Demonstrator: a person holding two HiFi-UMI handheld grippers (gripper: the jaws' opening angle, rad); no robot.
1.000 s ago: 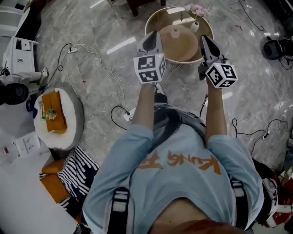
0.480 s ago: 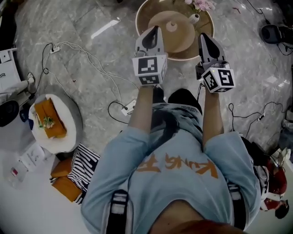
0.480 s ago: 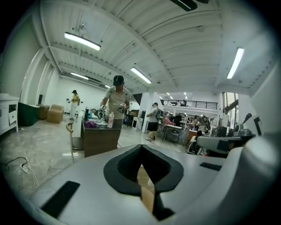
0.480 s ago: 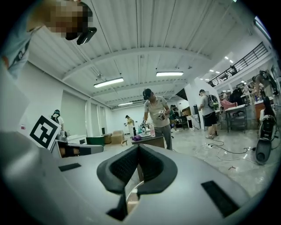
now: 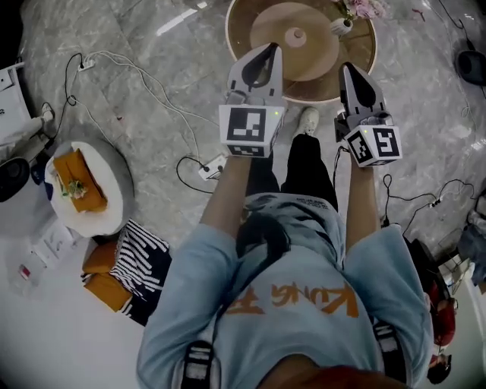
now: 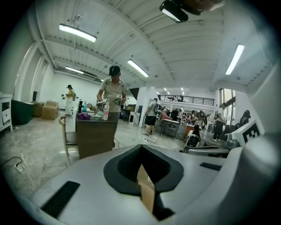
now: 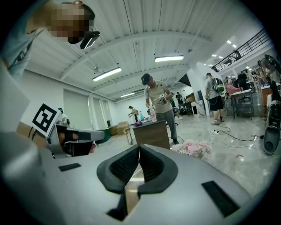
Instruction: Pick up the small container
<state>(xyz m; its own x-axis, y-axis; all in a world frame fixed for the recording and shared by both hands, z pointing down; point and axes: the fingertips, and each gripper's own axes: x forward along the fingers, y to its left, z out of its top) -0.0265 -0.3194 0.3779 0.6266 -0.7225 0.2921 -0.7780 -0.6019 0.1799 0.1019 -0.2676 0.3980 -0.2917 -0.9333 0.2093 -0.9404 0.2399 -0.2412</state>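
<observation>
**Round desk** [image 5: 239, 34]: wooden, raised rim, at the top of the head view. It is the reference for every entry below.

**Small container** [image 5: 342, 27]: white, narrow-necked, upright on the round desk's far-right part, just beside the domed cover. Pink flowers [image 5: 363, 7] stand in it. The right gripper view shows only the flowers [image 7: 193, 148]; the container itself is hidden behind that gripper's body. Neither gripper touches it.

**Domed cover** [image 5: 307, 57]: tan, with a knob on top, at the middle of the round desk.

**Left gripper** [image 5: 270, 50]: at the round desk's near-left rim, its tip overlapping the domed cover's edge in the head view; contact cannot be told. In its own view [image 6: 141, 147] the fingers are together, with nothing between them.

**Right gripper** [image 5: 354, 68]: at the round desk's near-right rim, on the near side of the small container and apart from it. In its own view [image 7: 138, 147] the fingers are pressed together and empty.

**Person**: light-blue shirt, standing on the near side of the round desk. One white shoe [image 5: 307, 119] is just short of its rim.

**Floor** [image 5: 152, 137]: grey marble. A white cable [image 5: 144, 80] and a power strip [image 5: 211, 169] lie to the near left of the round desk.

**White stool** [image 5: 115, 190]: round, well apart from the round desk on its near-left side. It carries an orange object [image 5: 78, 181].

**Striped cloth** [image 5: 140, 266]: on the floor, nearer than the stool and farther from the round desk.

**Standing person** [image 6: 112, 92]: wears a cap, beyond the round desk, behind a brown desk [image 6: 94, 138].
</observation>
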